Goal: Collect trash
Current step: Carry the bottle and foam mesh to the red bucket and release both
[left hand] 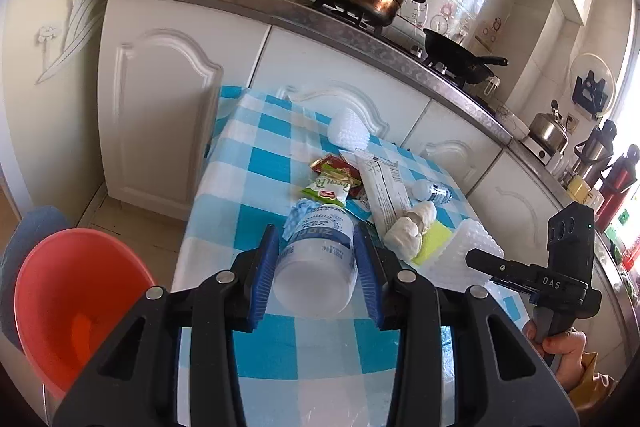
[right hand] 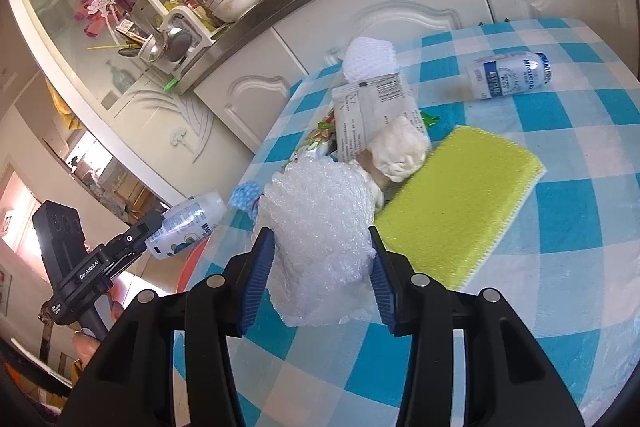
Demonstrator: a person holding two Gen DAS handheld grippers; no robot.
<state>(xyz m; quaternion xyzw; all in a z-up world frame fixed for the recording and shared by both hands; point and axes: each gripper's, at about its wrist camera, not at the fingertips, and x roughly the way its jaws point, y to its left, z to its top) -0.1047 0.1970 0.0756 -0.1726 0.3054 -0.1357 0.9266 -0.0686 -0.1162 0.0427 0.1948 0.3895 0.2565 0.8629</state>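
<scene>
Jaws on both grippers are closed on trash: the left gripper [left hand: 316, 267] clamps a white plastic bottle [left hand: 316, 259] across its body between the blue pads, base toward the camera, while the right gripper [right hand: 322, 271] pinches a crumpled wad of bubble wrap [right hand: 320, 227] that bulges up between its pads. Both loads look lifted clear of the desk [right hand: 560, 227], with its blue-and-white checked cloth, though the bubble wrap hangs close over it. Just left of the desk, lower down, stands a red bin [left hand: 72, 299], apparently the place for the trash; the left wrist view shows it beside the bottle rather than beneath it, and its inside looks bare as far as can be seen. So the collecting seems to be at an early stage: two pieces are in hand, none visibly dropped. Much is left on the cloth: a green snack wrapper [left hand: 326, 187], a long white packet [right hand: 368, 111], a lump of crumpled tissue [right hand: 400, 151], a yellow-green sponge [right hand: 456, 203] lying flat just beside it, a small bottle on its side [right hand: 508, 75] well apart near the far edge, and a white foam net [right hand: 370, 61] behind the packet. Whether the sponge counts as trash cannot be told.
</scene>
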